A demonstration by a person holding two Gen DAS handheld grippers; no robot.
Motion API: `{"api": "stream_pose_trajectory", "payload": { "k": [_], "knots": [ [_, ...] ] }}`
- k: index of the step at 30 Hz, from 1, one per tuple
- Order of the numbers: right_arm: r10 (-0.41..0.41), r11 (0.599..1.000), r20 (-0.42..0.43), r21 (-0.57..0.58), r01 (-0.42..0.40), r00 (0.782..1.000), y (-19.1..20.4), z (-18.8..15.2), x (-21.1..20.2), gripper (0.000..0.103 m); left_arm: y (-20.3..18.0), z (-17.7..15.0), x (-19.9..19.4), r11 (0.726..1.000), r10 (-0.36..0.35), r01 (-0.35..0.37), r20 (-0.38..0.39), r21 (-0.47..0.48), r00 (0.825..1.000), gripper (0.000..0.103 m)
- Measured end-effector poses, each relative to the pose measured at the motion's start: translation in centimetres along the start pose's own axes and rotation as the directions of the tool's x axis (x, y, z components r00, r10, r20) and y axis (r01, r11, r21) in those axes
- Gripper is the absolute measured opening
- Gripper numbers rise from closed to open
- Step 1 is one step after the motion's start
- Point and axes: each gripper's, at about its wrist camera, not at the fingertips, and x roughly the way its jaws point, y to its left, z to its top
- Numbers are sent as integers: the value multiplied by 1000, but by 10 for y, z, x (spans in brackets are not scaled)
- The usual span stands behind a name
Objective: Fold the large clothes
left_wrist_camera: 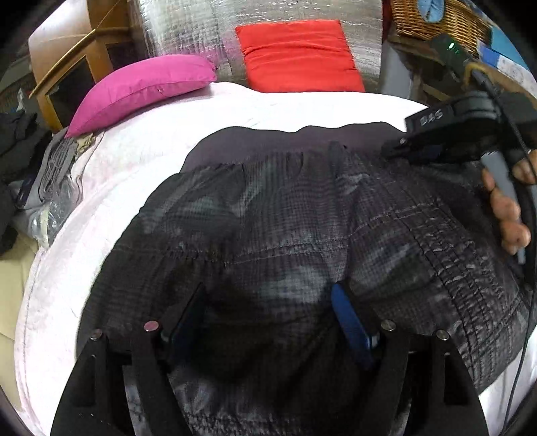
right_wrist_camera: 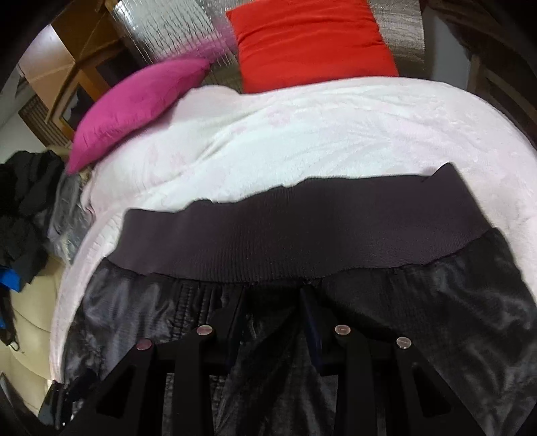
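Observation:
A large dark quilted jacket lies spread on the white blanket. Its ribbed grey hem band shows across the right wrist view, with shiny dark fabric below it. My left gripper is open, its blue-padded fingers spread over the jacket's middle. My right gripper hovers over the jacket just below the hem band, jaws somewhat apart with fabric between them. It also shows in the left wrist view, held by a hand at the jacket's far right edge.
A pink pillow and a red cushion lie at the far end of the blanket. A pile of dark clothes sits to the left. A wicker basket stands at back right, wooden furniture at back left.

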Motion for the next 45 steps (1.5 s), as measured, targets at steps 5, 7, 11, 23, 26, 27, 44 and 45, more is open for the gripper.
{"api": "stream_pose_trajectory", "payload": {
  "k": [5, 7, 11, 23, 26, 27, 44, 45],
  "knots": [
    [-28, 1000, 38, -2, 28, 999, -16, -19, -61, 35, 13, -7, -22, 1000, 16, -16, 8, -9, 1000, 77],
    [-80, 997, 51, 7, 80, 995, -37, -36, -88, 35, 18, -11, -31, 999, 42, -42, 12, -10, 999, 77],
    [-119, 989, 86, 94, 111, 989, -89, -76, -138, 35, 33, -13, -43, 995, 102, -102, 31, -12, 994, 77],
    [-81, 990, 82, 121, 70, 993, -123, -145, -158, 37, 33, -38, -35, 983, 183, -183, -23, 12, 983, 78],
    [-41, 998, 125, 62, 33, 991, -100, -164, -180, 37, 45, -48, -56, 980, 193, -193, 7, -52, 981, 78],
    [-29, 999, 138, 40, 24, 990, -90, -171, -185, 37, 50, -53, -63, 975, 210, -208, 14, -73, 978, 78],
    [18, 987, 112, -161, 0, 994, -19, -194, -167, 38, 78, -69, -66, 959, 257, -254, 10, -124, 966, 85],
    [-12, 983, 77, -180, 26, 997, -15, -198, -156, 38, 78, -71, -58, 958, 260, -260, -21, -118, 966, 85]
  ]
}}
